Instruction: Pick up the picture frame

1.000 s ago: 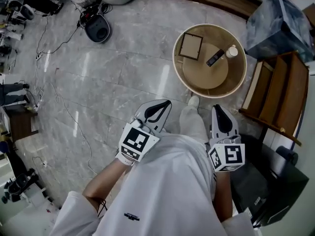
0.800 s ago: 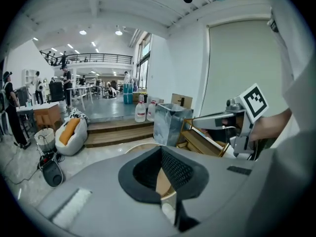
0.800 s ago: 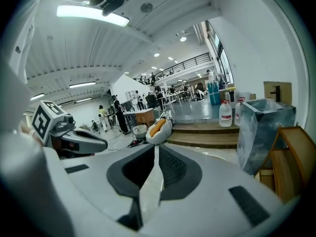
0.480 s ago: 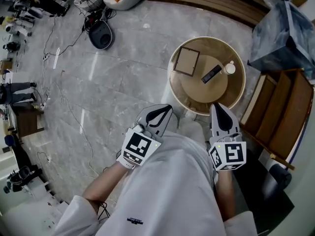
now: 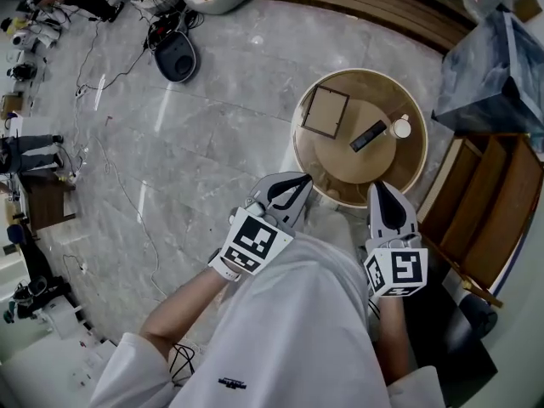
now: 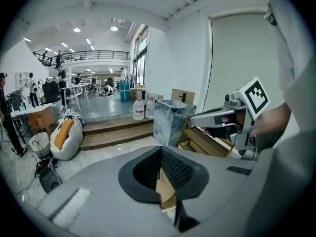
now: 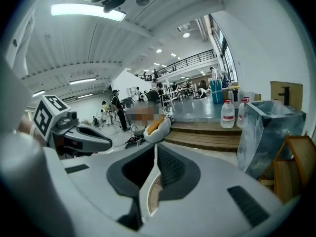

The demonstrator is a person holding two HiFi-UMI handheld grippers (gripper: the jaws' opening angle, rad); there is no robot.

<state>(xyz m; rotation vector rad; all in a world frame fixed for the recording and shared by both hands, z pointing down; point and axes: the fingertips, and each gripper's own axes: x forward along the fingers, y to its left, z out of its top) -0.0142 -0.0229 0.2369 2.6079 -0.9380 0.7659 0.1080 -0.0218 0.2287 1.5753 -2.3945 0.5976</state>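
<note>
Picture frame [image 5: 325, 112] lies on table [image 5: 410, 161] — beyond left gripper [image 5: 293, 189].

The picture frame [image 5: 325, 112] lies flat on the round tabletop [image 5: 365, 164], close to its far-left edge as the person faces it. It is a thin dark square border around a tan panel, turned slightly askew.

a round wooden table [image 5: 415, 167] is seen on a grey marble floor [image 5: 195, 143]. a picture frame [image 5: 325, 112] is laid flat on it near the left rim, with a dark remote [image 5: 367, 136] and a small white container [image 5: 400, 128] beside it. the left gripper [image 5: 299, 185] and right gripper [image 5: 380, 194] are held at the table's near rim, jaws closed and empty.
</note>
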